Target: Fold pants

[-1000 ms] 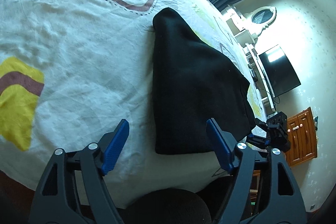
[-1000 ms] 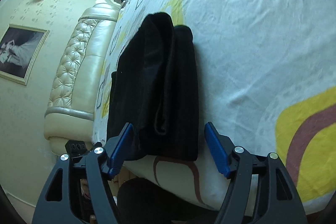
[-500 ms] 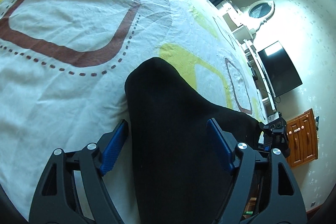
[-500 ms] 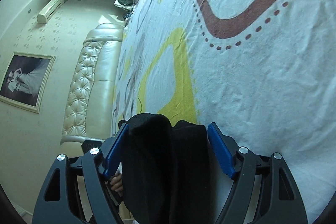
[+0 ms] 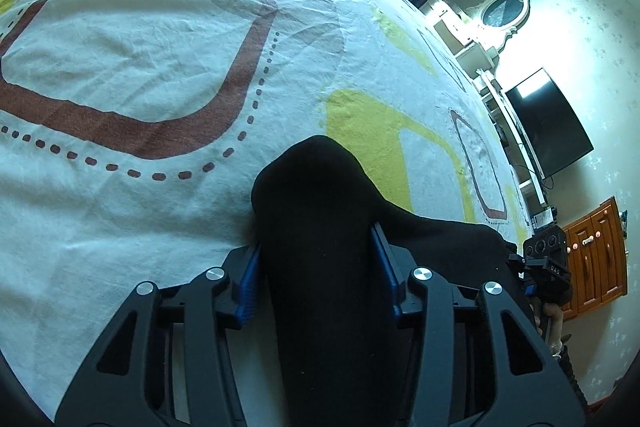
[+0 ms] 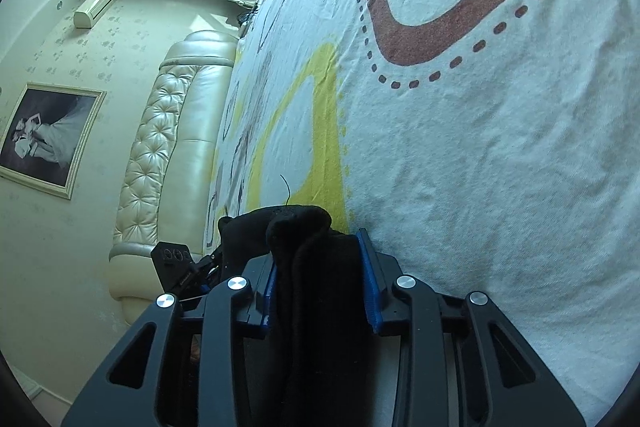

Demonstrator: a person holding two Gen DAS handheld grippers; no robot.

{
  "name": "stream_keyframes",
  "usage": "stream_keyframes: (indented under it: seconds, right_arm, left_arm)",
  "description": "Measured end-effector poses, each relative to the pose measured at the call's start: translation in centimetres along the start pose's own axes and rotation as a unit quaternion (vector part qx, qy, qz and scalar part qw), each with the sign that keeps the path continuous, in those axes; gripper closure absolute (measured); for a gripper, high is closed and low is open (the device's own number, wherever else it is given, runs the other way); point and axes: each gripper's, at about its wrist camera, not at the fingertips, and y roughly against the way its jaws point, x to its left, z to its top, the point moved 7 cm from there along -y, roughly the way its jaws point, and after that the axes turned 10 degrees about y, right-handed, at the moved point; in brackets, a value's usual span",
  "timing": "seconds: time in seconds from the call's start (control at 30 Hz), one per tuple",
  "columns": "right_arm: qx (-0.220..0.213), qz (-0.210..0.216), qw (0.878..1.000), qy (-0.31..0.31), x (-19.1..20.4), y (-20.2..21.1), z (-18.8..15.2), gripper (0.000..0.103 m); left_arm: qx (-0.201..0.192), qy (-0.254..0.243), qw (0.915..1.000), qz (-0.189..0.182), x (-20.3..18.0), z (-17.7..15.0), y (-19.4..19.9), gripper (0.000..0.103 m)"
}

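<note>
Pants [image 5: 320,227] lie on the bed [image 5: 160,47], already folded into a narrow stack; my left gripper [image 5: 318,267] and right gripper [image 6: 320,275] each clamp one end, another fold probably left.

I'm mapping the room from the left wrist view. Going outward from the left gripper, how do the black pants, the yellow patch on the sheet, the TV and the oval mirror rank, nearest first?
1. black pants, clamped in the left gripper.
2. yellow patch, on the sheet just beyond the pants.
3. TV, on the wall past the bed's right edge.
4. oval mirror, upper right, farther along that wall.
</note>
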Motion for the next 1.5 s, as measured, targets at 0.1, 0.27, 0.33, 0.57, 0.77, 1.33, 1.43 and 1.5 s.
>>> stream_keyframes:
  seconds: [0.1,0.27,0.33,0.57,0.77,1.33,1.43,1.5]
  right_arm:
    - [-0.002,0.001,1.000,0.001,0.1,-0.1,0.2,0.069]
    - [-0.002,0.001,1.000,0.002,0.2,-0.1,0.3,0.069]
    - [-0.002,0.002,1.000,0.002,0.1,-0.1,0.4,0.069]
    - [-0.001,0.004,1.000,-0.002,-0.2,0.3,0.5,0.069]
    - [-0.006,0.017,1.000,-0.021,-0.7,0.9,0.6,0.067]
    - [-0.089,-0.115,0.986,-0.078,-3.9,12.8,-5.8,0.043]
    - [-0.076,-0.164,0.982,-0.052,-2.5,13.3,-8.2,0.035]
    - [-0.071,-0.200,0.977,-0.035,-1.6,13.6,-9.9,0.031]
  left_arm:
    - [-0.002,-0.001,1.0000,-0.001,0.0,0.0,0.1,0.056]
    - [-0.004,-0.001,1.0000,-0.004,0.1,0.0,0.2,0.056]
    - [-0.004,0.000,1.0000,-0.005,-0.1,0.1,0.1,0.056]
    - [-0.004,-0.001,0.9999,-0.012,-0.1,0.1,0.3,0.057]
    - [-0.002,0.023,0.9978,-0.062,0.2,0.3,0.8,0.045]
    - [-0.112,0.063,0.9824,0.135,5.2,-4.5,10.4,0.018]
    - [-0.108,0.062,0.9788,0.163,4.9,-7.4,12.2,0.018]
    - [-0.109,0.064,0.9762,0.176,4.3,-9.2,13.3,0.018]
